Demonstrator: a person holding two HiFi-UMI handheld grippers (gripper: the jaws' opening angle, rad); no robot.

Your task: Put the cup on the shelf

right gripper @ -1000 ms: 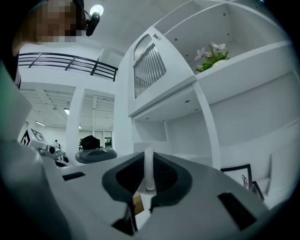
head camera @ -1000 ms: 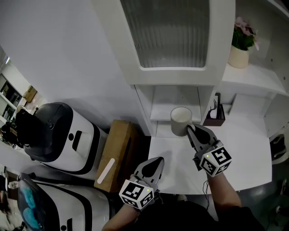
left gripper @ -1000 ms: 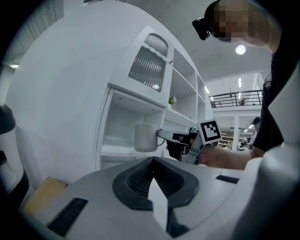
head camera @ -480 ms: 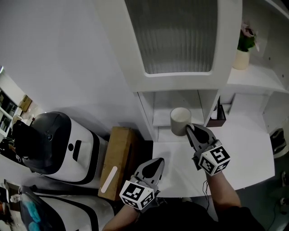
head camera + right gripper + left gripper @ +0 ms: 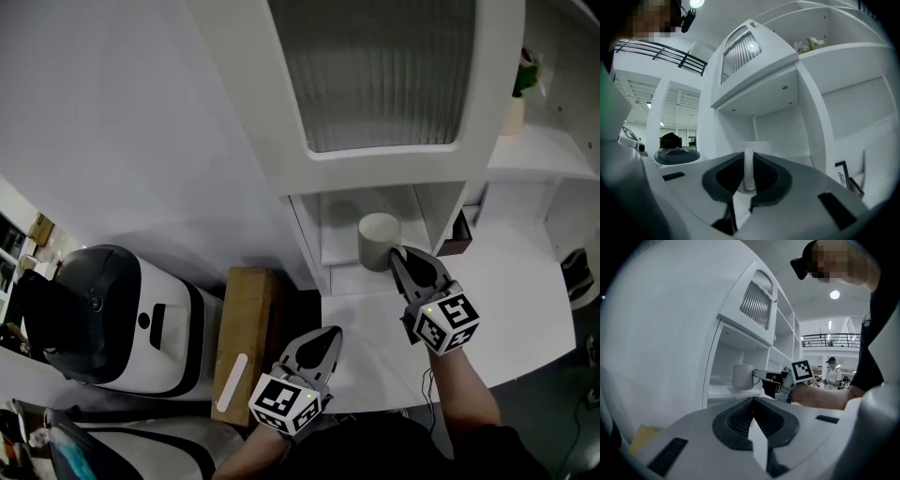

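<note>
**Cup at the mouth of the shelf, held by its handle**

Starting closest: got the left gripper (image 5: 314, 352) low at the front edge of the white counter (image 5: 506, 309), jaws pressed together on nothing. Plenty of bare counter between it and the shelving. Off the counter's left edge, a cardboard box (image 5: 246, 328) down beside it, then a white-and-black machine (image 5: 112, 309) further left.

Further in, got the right gripper (image 5: 410, 267) clamped on the handle of the cup (image 5: 379, 241), pinching it from both sides. Holding the cup upright right at the opening of the low cubby, over the shelf board (image 5: 342, 258). Can't tell whether touching down or just above. More gap on the cup's left, toward the side wall (image 5: 307, 230), than on its right, close to the divider (image 5: 441, 211).

Past the divider, a dark frame (image 5: 459, 234) in the next cubby. Overhead, a cabinet door (image 5: 384, 70) with ribbed glass, sticking out above the cubby. Way up on the right, a pot (image 5: 513, 114) on a higher shelf with a flowering plant (image 5: 527, 67) in it.
</note>
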